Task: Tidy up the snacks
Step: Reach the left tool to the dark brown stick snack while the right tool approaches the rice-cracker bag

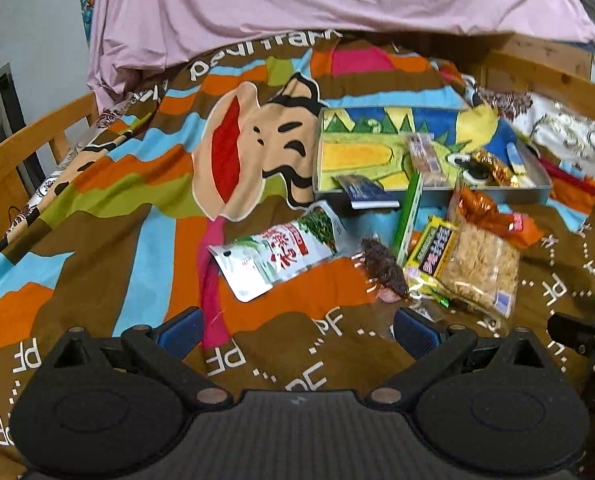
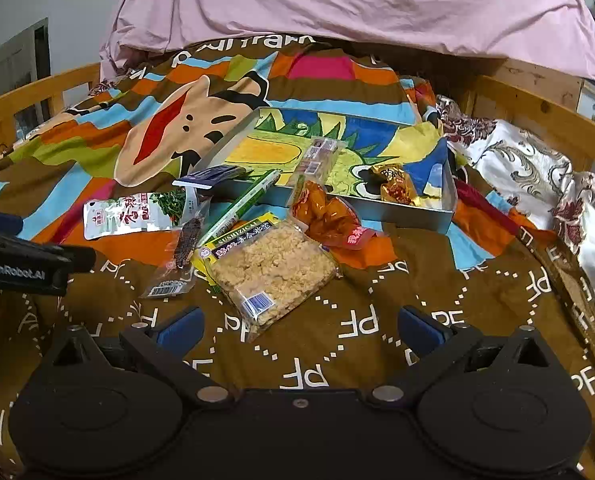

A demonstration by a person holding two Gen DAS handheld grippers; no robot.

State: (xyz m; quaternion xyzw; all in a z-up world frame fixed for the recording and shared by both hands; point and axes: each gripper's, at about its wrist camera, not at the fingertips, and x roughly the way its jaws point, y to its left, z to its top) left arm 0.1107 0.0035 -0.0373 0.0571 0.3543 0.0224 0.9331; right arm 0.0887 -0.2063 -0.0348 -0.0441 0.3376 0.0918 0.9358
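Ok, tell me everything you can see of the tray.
The tray is a shallow rectangular box with grey, metal-looking walls and a bright cartoon picture in yellow, green and blue across its floor. It lies flat on the blanket, beyond the loose snacks. Inside sit a gold-wrapped sweet and a clear packet. A green stick, a dark blue pack and an orange packet lean against or over its near rim.

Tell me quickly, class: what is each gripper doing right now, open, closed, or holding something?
Left gripper: jaws open, holding nothing, above the blanket.
Right gripper: jaws open, holding nothing, just short of the snack packets.
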